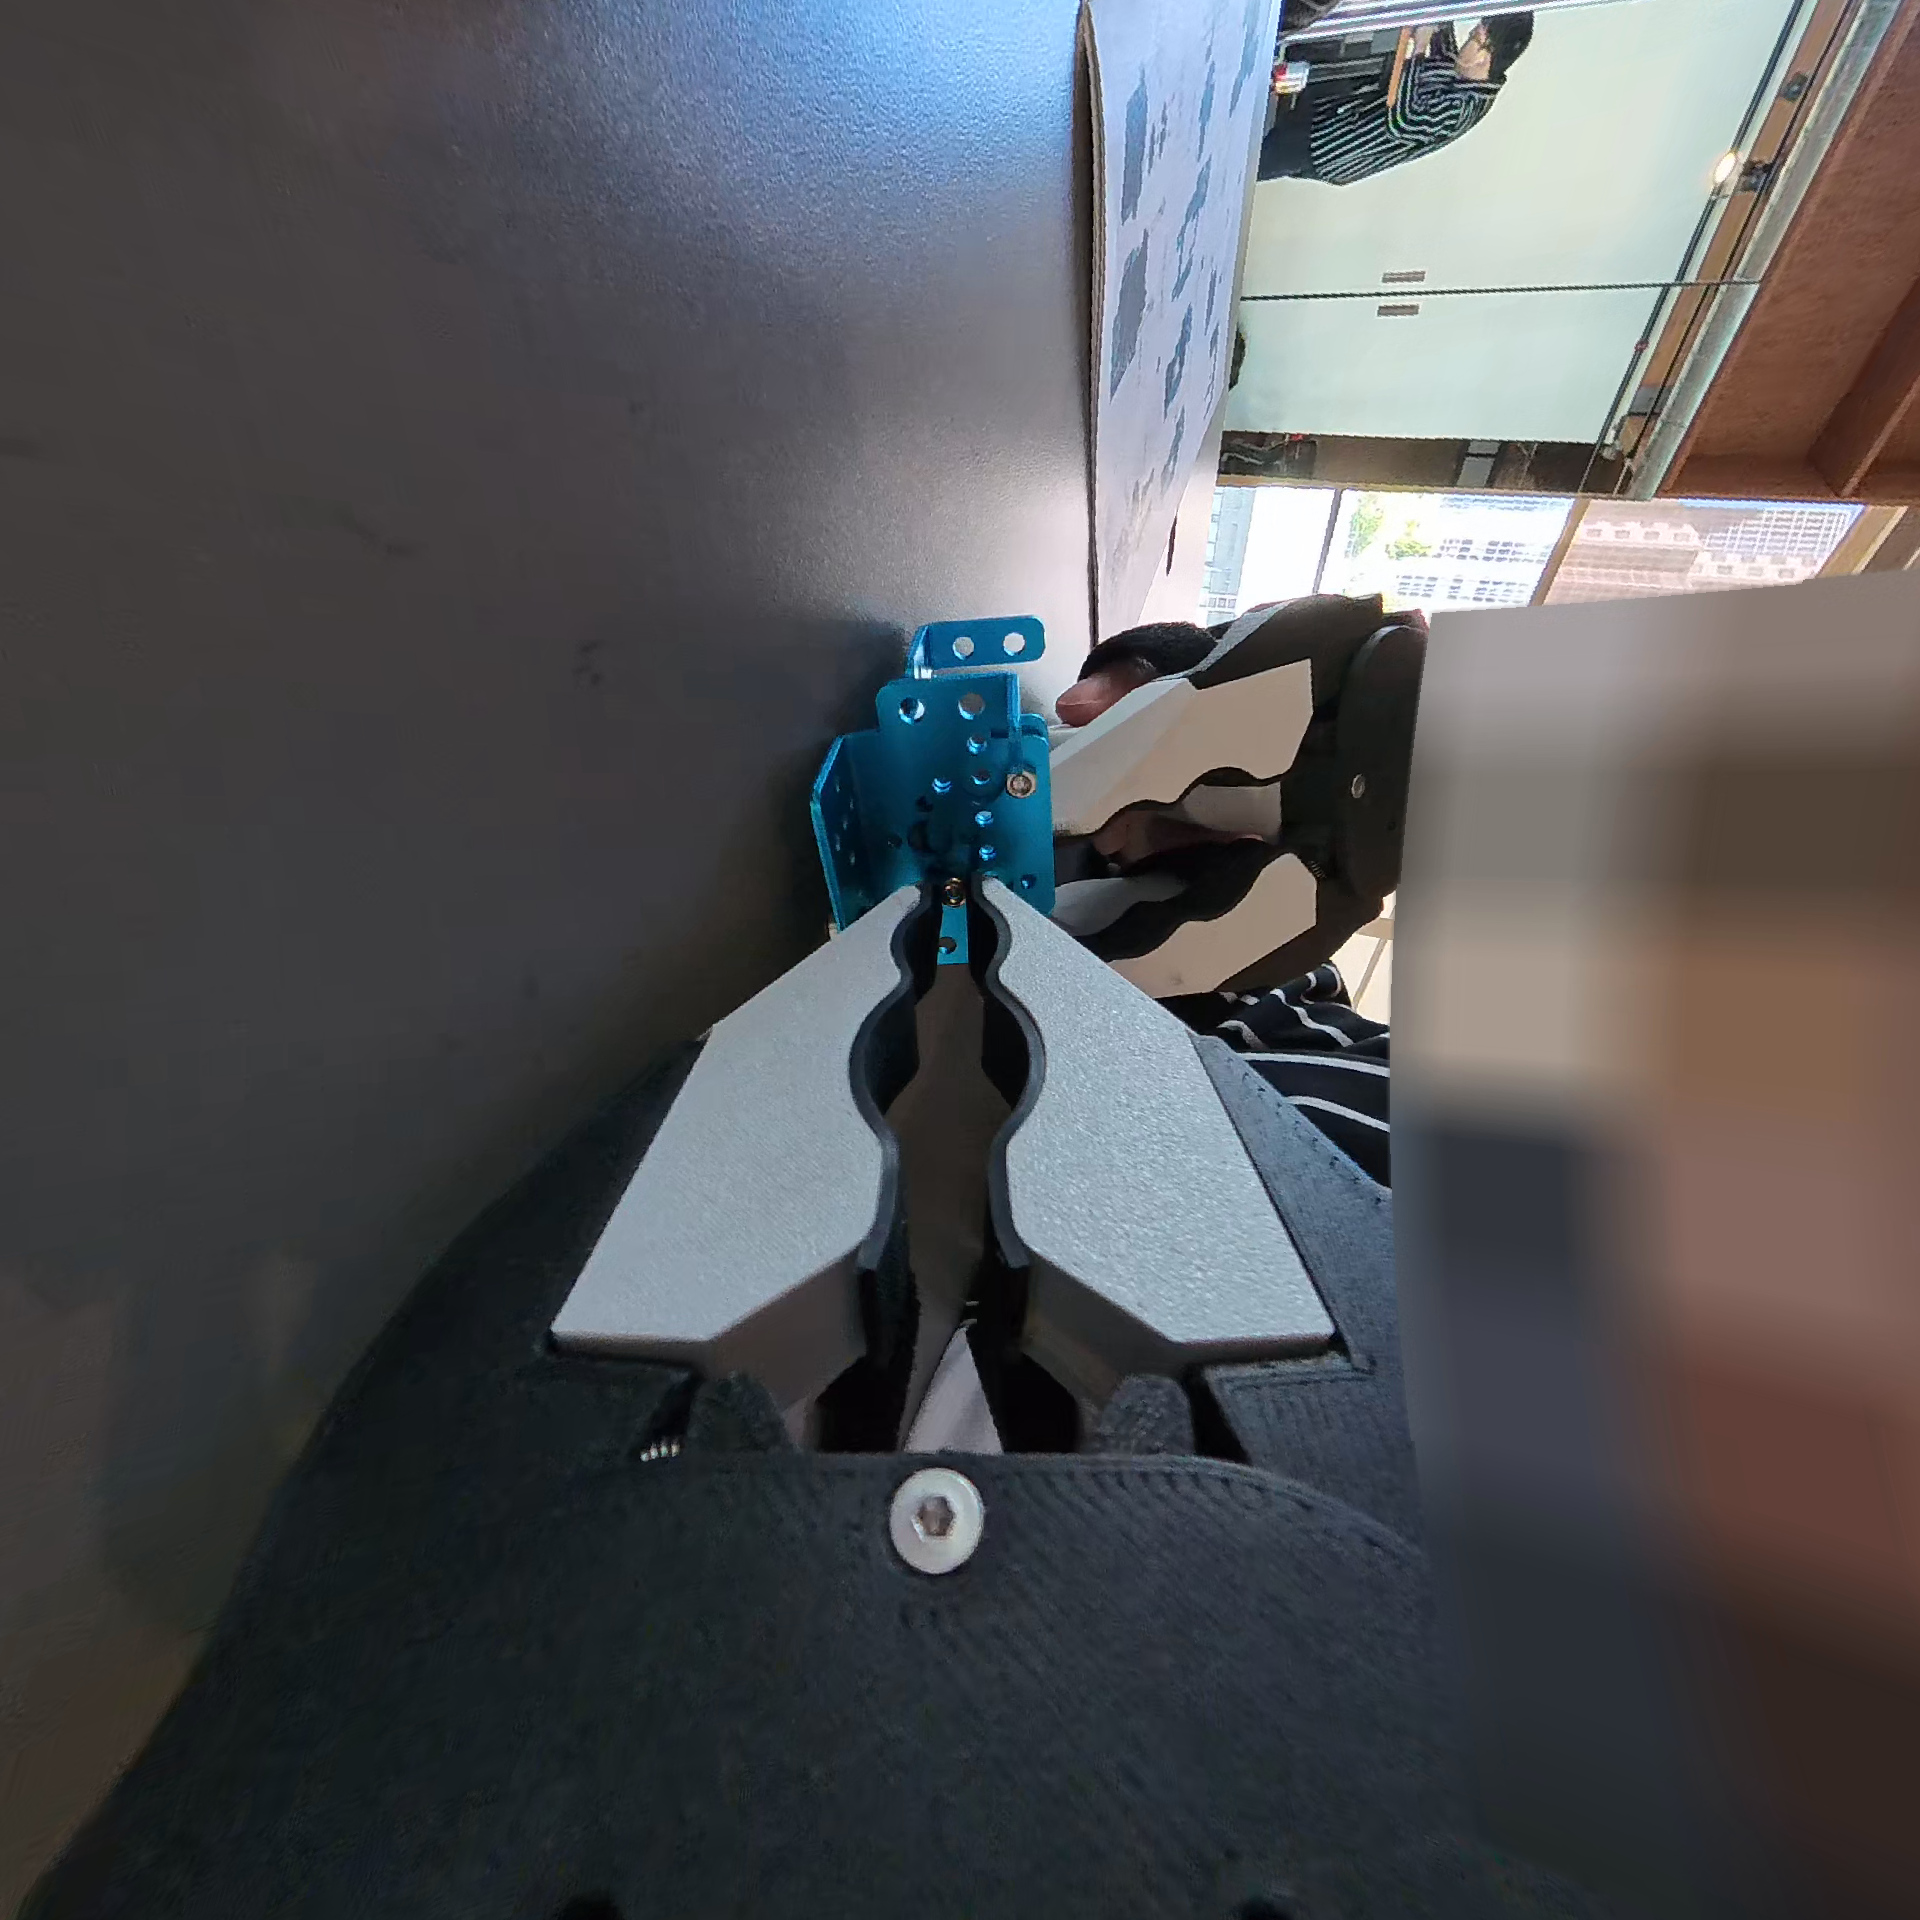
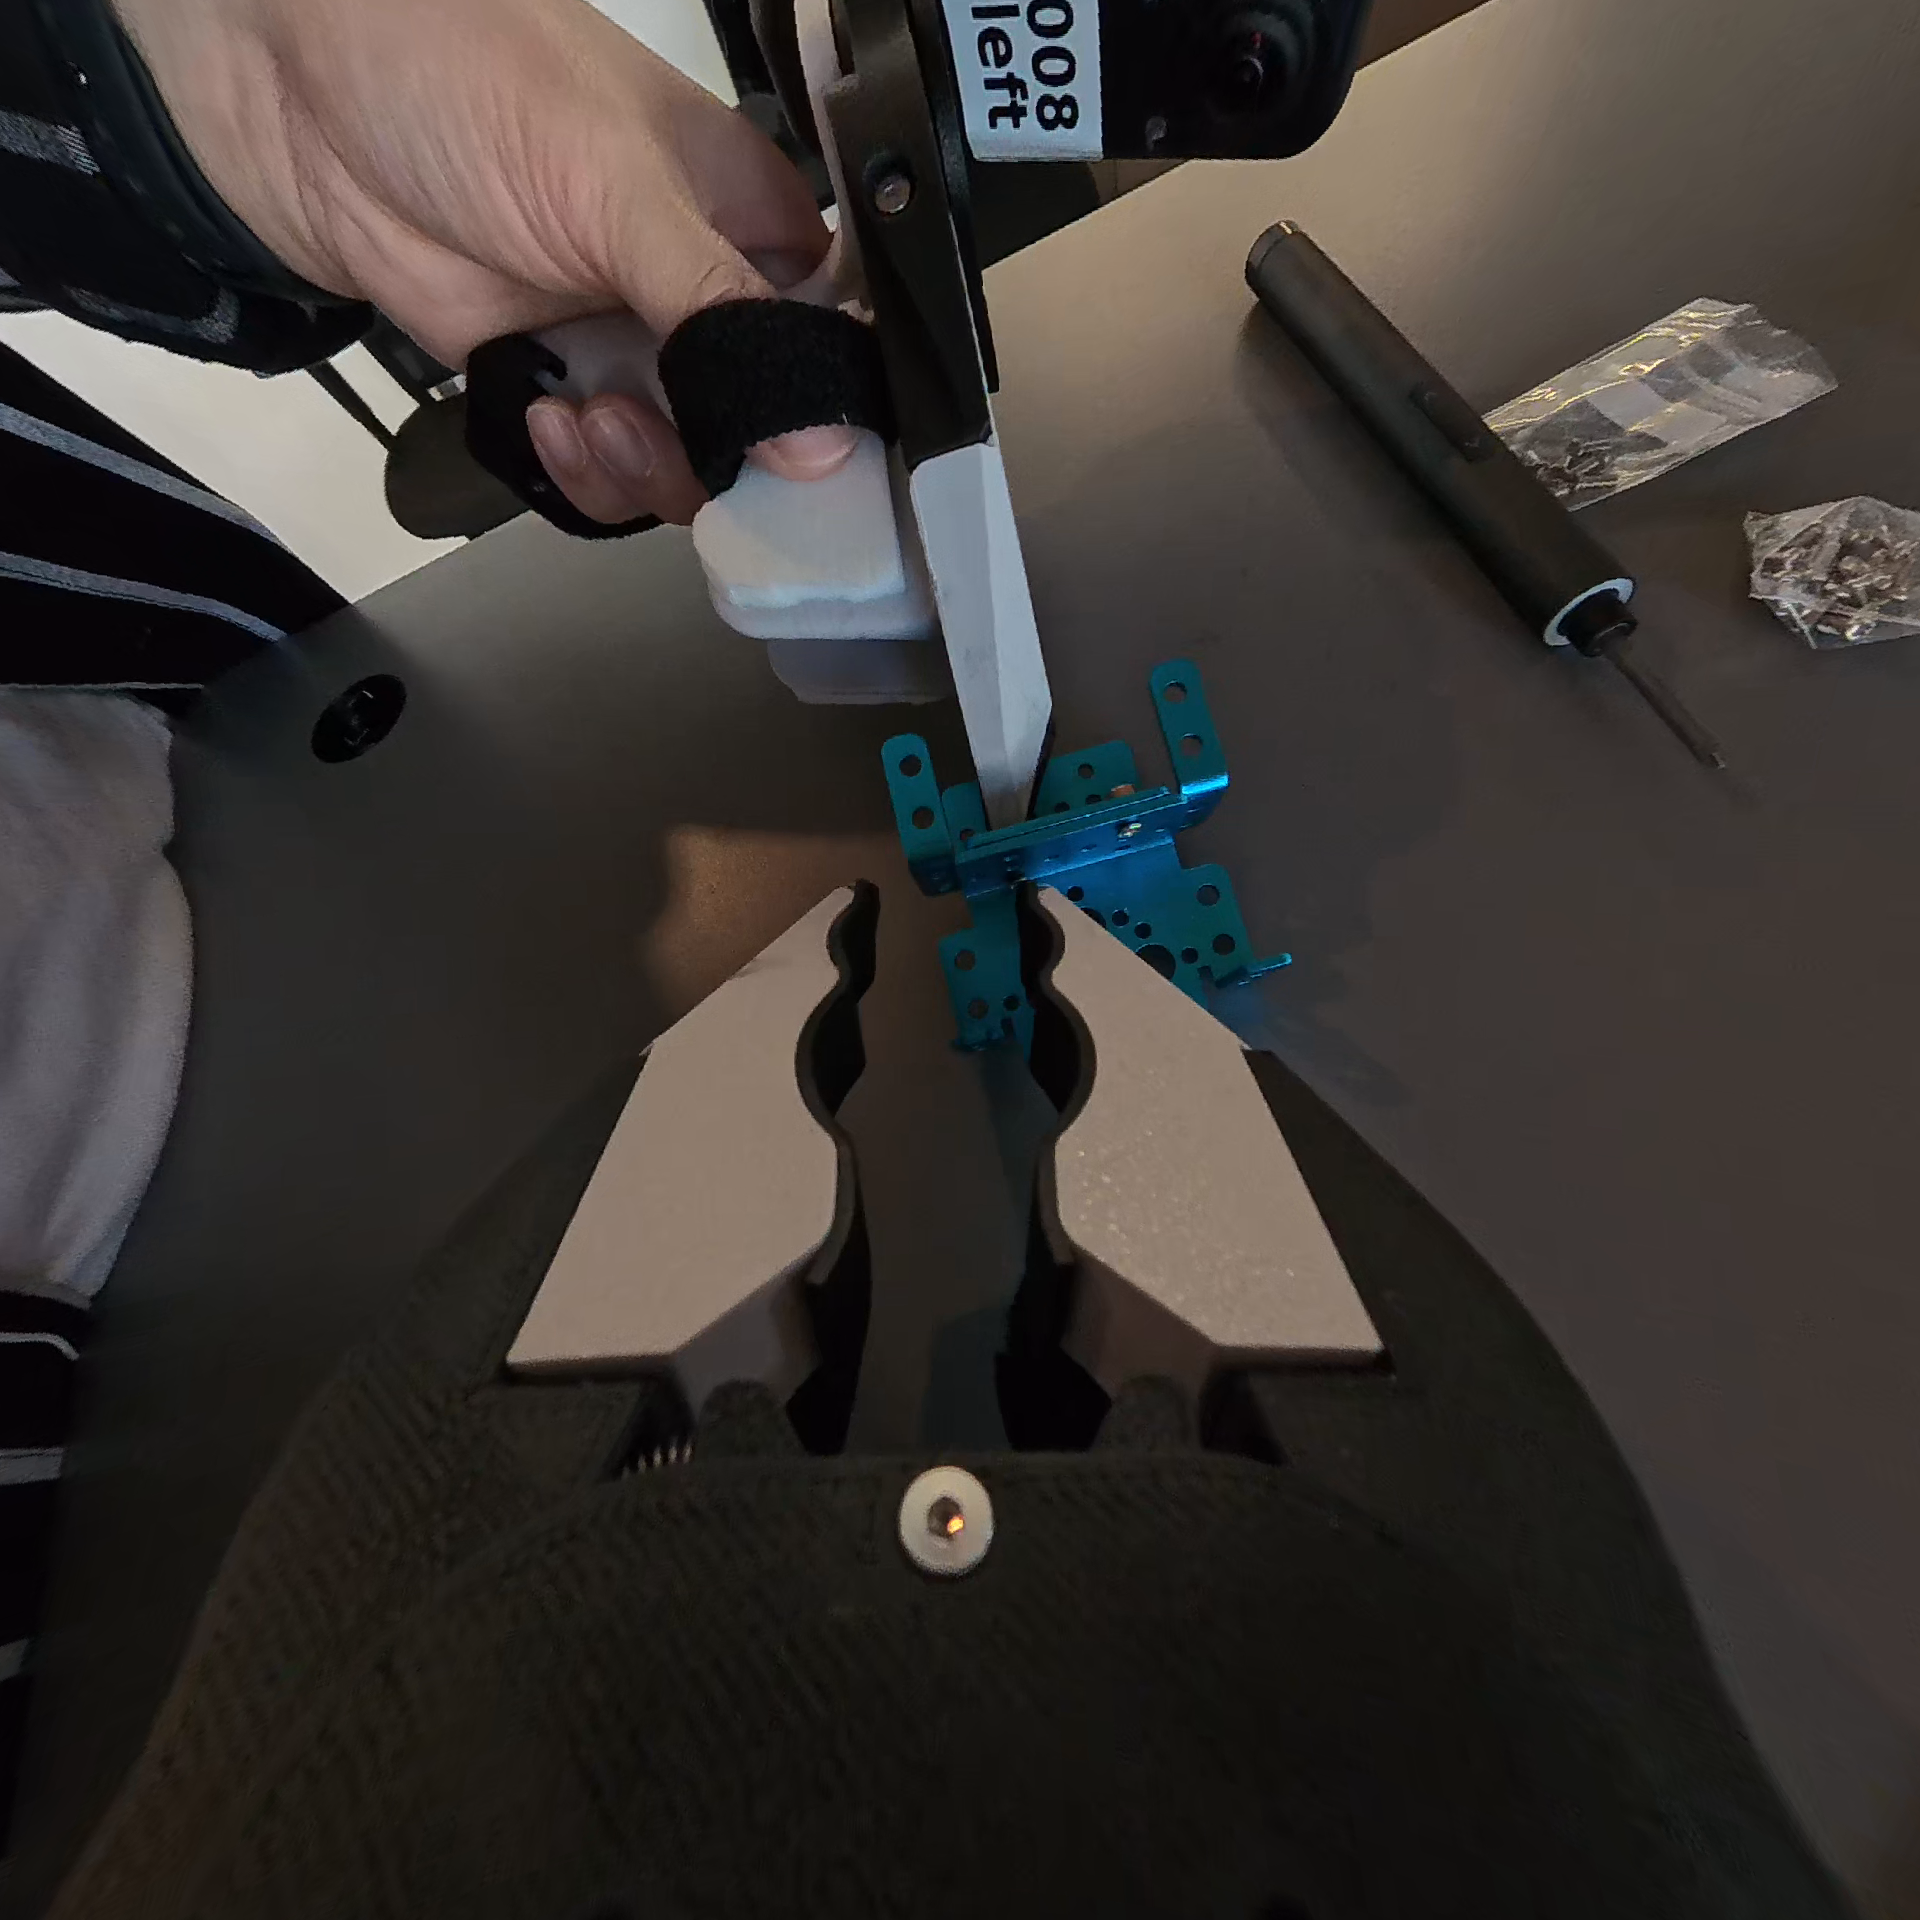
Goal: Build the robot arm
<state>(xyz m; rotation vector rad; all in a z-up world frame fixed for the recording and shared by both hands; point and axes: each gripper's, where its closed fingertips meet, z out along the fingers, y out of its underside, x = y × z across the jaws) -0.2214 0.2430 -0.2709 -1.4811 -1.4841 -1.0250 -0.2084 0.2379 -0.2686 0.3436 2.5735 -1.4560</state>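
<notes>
Resting on dark tabletop: blue metal bracket assembly, perforated plates joined at angles, small screws visible in one face.

Pinched at near edge by left gripper; fingertips closed tight on thin blue plate, a screw head showing between them. Same gripper seen in right wrist view coming down from above, white finger ending on top of assembly, hand wrapped round its handle with black straps.

Standing parted: right gripper; right-hand finger against or over the bracket's near flange, left-hand finger clear of it with bare table in the gap. Grip on bracket not made out; apparently none.

Lying beyond the fingers, to the right, well apart from bracket: black electric screwdriver, bit toward the fingers; two clear bags of small hardware just beside it.

Progress, as judged: plates partly fastened, screwdriver not in use, bags unemptied.
</notes>
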